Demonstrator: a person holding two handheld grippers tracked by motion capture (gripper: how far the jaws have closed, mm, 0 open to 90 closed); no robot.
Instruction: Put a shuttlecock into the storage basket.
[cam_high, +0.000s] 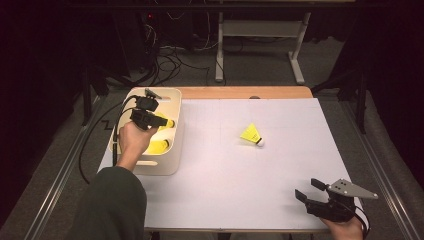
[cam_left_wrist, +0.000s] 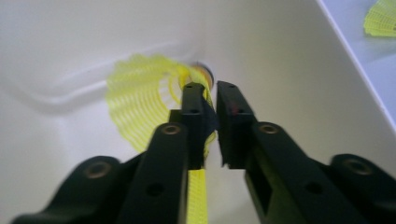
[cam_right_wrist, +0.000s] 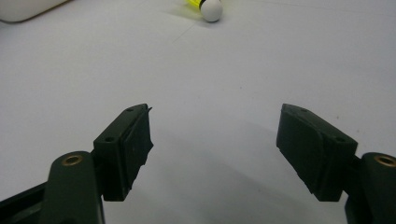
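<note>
My left gripper (cam_high: 164, 121) hangs inside a white bin (cam_high: 176, 159) at the table's left. In the left gripper view its jaws (cam_left_wrist: 210, 88) stand a narrow gap apart, and a yellow mesh shuttlecock (cam_left_wrist: 135, 98) sits just beyond and under the left jaw, against the bin wall (cam_left_wrist: 289, 56). A second yellow shuttlecock (cam_high: 159, 146) lies lower in the bin. A third one (cam_high: 251, 135) with a white cork lies on the white table cover, also seen as the shuttlecock (cam_right_wrist: 208, 7) far ahead of my right gripper (cam_right_wrist: 215, 135). That right gripper (cam_high: 306, 188) rests open and empty at the near right corner.
The white table cover (cam_high: 240, 175) spreads between the bin and the right gripper. A wooden strip (cam_high: 240, 92) borders the far edge. Beyond it stand a desk frame (cam_high: 260, 45) and cables on the floor.
</note>
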